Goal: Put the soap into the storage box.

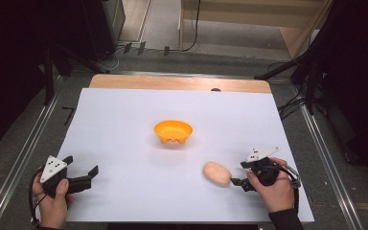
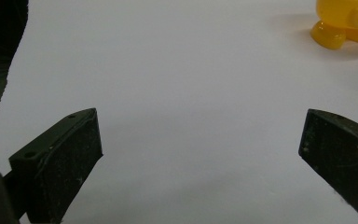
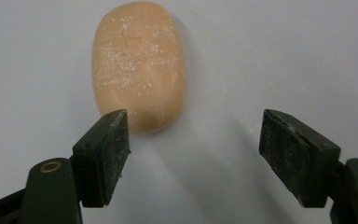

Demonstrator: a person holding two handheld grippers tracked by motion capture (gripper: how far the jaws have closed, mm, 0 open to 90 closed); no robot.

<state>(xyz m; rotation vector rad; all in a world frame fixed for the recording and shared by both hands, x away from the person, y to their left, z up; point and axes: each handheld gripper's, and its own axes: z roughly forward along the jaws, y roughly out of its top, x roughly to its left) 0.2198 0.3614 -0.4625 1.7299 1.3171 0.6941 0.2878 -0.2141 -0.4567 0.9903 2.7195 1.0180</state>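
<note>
Now, line by line:

Bread roll point(image 1: 216, 173): a pale, peach-coloured oval lying flat on the white table sheet point(image 1: 139, 191), toward the near right part of it, in front of and to the right of the bowl.
Long axis: in the high view it runs slantwise, from upper left down to lower right, with the lower-right end toward the right gripper. In the right gripper view the roll point(image 3: 139, 65) runs lengthwise away from the jaws, its near end just beyond the left jaw.
Right gripper point(image 1: 238, 182): held in the person's right hand point(image 1: 273, 189), pointing left at the roll; jaws spread apart with bare sheet between them, gripping nothing. The roll sits off-centre, ahead of the left jaw; whether that jaw touches it I cannot tell.
Left gripper point(image 1: 84, 179): held at the near left edge, jaws wide apart over bare sheet, nothing between them.
Orange bowl point(image 1: 173, 132): upright at mid-table, well apart from the roll.
</note>
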